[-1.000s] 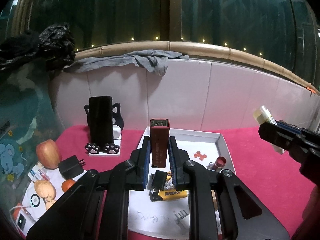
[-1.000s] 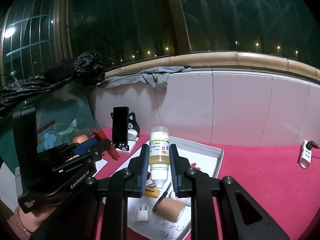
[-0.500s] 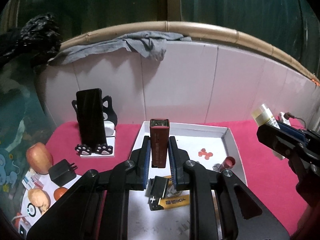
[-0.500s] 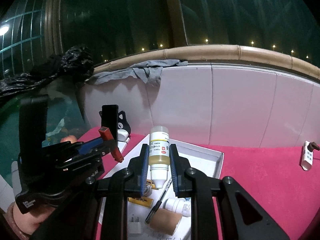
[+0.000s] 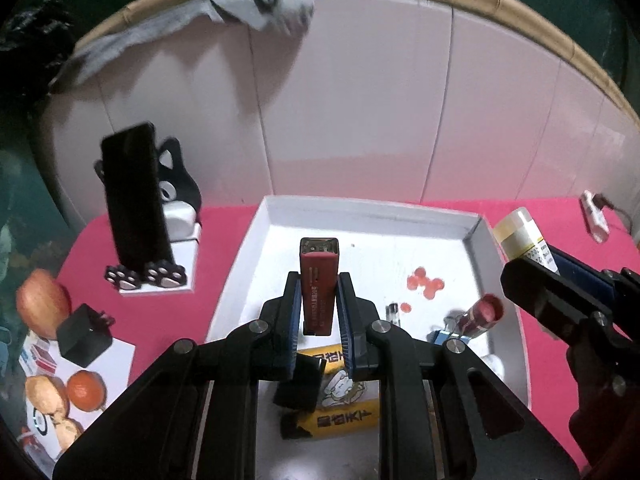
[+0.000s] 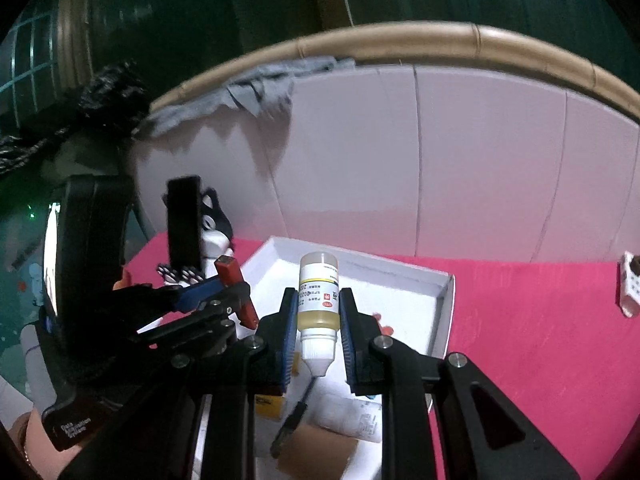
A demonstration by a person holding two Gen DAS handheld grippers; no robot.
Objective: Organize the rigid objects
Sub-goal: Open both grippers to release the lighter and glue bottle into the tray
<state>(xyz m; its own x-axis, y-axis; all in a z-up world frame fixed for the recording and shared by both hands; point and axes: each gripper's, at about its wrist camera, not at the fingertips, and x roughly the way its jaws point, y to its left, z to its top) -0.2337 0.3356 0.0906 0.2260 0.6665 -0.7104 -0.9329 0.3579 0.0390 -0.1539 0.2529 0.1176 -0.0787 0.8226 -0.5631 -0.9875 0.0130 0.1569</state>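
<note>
From the left wrist camera, the left gripper has its fingers closed on a dark red rectangular device, held upright above the white tray; the device's lower end sits between the pads and its top face is too blurred to read. The tray lies on a pink-covered table. Inside the tray, below the gripper, a yellow packet with dark print is partly hidden by the fingers and by a black block lying on it. Toward the tray's right wall lie red beads and a red-capped tube, with small blue-and-silver items beside the tube that are hard to identify. Left of the tray, a black phone leans in a cat-shaped stand; further left are a black charger, an apple and an orange, the far-left edge being cut off by the lens. At the tray's right side the right gripper enters, only partly in frame, with a bottle's base showing beyond it.

From the right wrist camera, the right gripper clamps a small bottle of yellowish liquid, white nozzle pointing down, over the tray. Its label is partly covered by the pads. Beneath it in the tray, a dark pen, a white cylinder and a brown shape are half hidden behind the fingers. Left of the tray, the left gripper holds the red device at a tilt. A white power strip lies well right of the tray, cut off by the frame edge.
</note>
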